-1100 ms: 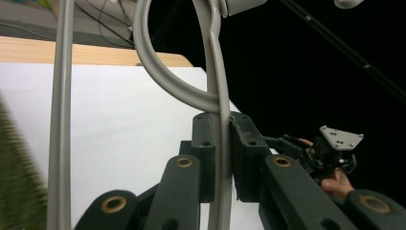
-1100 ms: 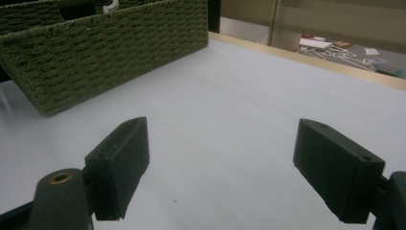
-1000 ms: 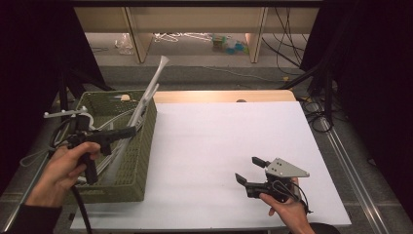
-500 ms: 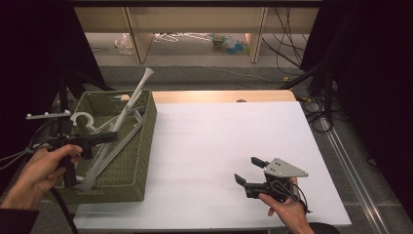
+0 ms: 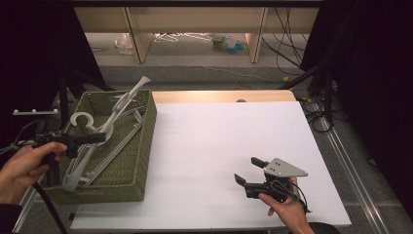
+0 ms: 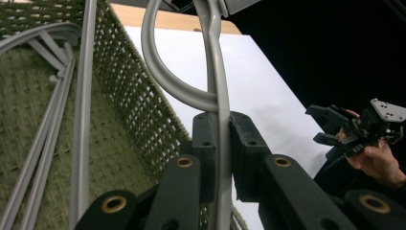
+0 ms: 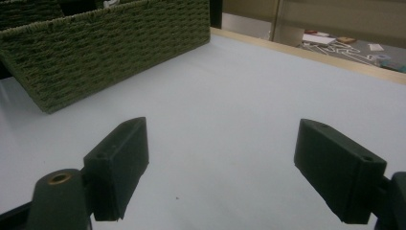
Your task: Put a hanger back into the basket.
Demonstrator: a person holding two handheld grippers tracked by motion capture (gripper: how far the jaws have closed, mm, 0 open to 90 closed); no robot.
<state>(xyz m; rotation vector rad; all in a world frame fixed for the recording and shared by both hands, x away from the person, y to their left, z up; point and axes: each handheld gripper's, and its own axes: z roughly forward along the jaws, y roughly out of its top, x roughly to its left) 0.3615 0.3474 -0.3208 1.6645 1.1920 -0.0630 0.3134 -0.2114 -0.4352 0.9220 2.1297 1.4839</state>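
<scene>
1. The left gripper [image 5: 95, 138] is clamped on a grey hanger [image 6: 218, 96] – held over the green woven basket [image 5: 141, 161] at the table's left.
2. More hangers [image 5: 114, 146] lie in the basket.
3. The right gripper [image 5: 249, 170] rests on the white table [image 5: 219, 141], jaws wide apart – nothing between them.

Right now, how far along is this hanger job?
Early. The left gripper is shut on one grey hanger, lifted partly out of the basket. More hangers lie inside. Nothing is on the white table yet; the right gripper waits open.
</scene>
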